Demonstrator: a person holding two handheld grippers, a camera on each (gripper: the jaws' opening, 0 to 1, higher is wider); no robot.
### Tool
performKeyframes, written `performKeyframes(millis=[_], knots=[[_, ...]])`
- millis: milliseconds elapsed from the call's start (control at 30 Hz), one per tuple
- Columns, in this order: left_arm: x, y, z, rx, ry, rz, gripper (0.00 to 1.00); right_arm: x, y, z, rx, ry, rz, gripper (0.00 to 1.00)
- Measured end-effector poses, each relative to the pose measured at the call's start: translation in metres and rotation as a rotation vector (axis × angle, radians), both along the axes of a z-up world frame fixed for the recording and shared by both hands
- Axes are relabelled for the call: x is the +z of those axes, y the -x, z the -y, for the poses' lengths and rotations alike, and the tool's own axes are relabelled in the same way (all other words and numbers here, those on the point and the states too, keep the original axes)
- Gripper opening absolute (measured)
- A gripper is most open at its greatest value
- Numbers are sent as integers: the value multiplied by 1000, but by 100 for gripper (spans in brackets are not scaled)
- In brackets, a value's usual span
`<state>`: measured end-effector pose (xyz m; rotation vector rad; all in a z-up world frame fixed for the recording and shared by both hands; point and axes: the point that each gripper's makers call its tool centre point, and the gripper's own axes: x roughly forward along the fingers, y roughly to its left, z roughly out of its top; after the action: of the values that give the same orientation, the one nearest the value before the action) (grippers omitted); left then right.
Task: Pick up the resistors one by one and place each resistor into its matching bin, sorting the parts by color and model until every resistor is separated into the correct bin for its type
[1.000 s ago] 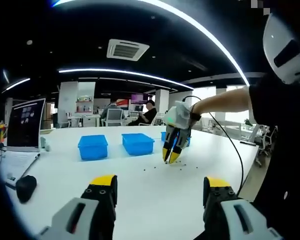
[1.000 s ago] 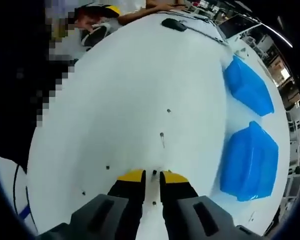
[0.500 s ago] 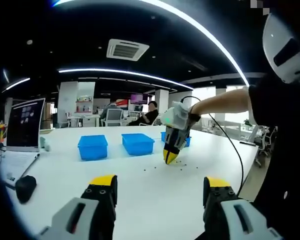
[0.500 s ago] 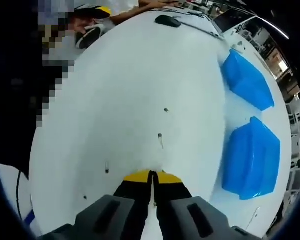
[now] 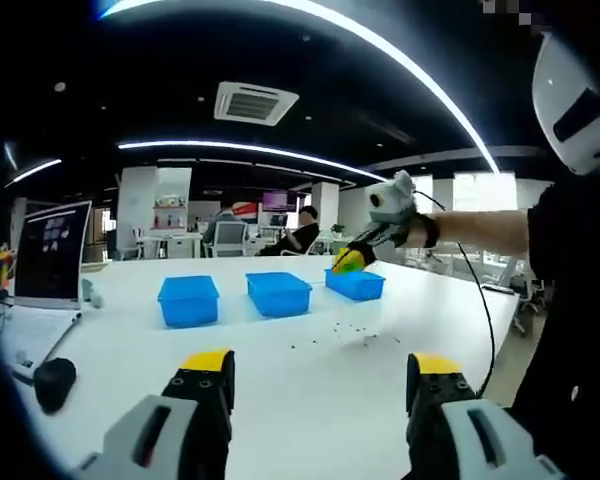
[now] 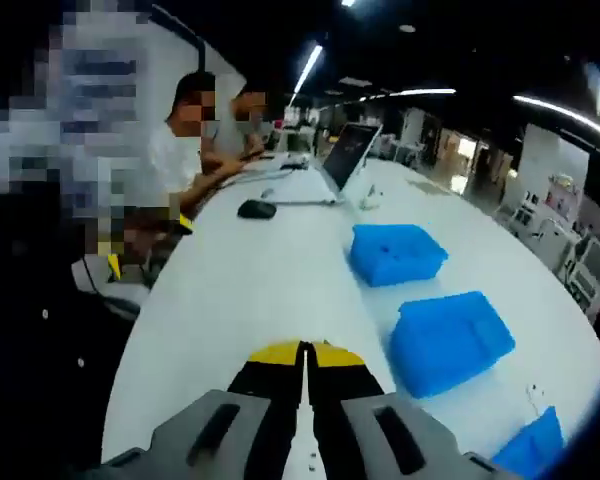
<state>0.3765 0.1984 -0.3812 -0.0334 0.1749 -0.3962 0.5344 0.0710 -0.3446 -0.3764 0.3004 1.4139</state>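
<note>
Carry step under way: right gripper [image 5: 349, 262] clenched, presumably on a resistor too small to confirm, raised at the far-right bin [image 5: 356, 284], two o'clock from the loose resistors [image 5: 345, 333] on the surface [image 5: 280, 370]. Left gripper [image 5: 320, 375] released, idle. Next: release over the matching bin.

Left gripper [image 5: 318, 375]: two chunky black jaws with yellow tip caps, each running back into a light grey moulded shell with a dark slot. Right gripper [image 6: 302, 354]: same black jaws with yellow caps and grey shells behind them; from the left gripper view its body is a pale grey-white housing with a round fitting on top, a black strap behind it and a thin black cable [image 5: 480, 305] hanging off it. The person wears dark clothing [image 5: 575, 300], with a white rounded piece carrying a dark slot [image 5: 580, 100] up by the head.
</note>
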Motion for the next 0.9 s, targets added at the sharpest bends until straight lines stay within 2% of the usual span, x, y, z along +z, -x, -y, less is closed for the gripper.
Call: performKeyframes(millis=[100,200,267,333,433,567,700,900], knots=[[5,-3,-5,20,5,12,70,24,3,16,-120,-194,37,5],[10,-4,-10,33,16,25,70,33,0,40,-307,-324,47,5],[12,-5,-12,41,15,29,70,34,2,54,-389,-375,53,5],[13,-6,-13,46,17,33,71,37,9,59,-423,-426,55,5],[13,-7,-14,45,21,33,71,40,15,59,-448,-443,90,5],[15,-6,-13,41,26,39,71,46,13,43,-446,-470,97,5],[14,-2,-18,55,24,39,70,58,2,10,-412,-503,85,5],[14,3,-26,82,33,41,70,61,-35,-49,-372,-482,55,5]])
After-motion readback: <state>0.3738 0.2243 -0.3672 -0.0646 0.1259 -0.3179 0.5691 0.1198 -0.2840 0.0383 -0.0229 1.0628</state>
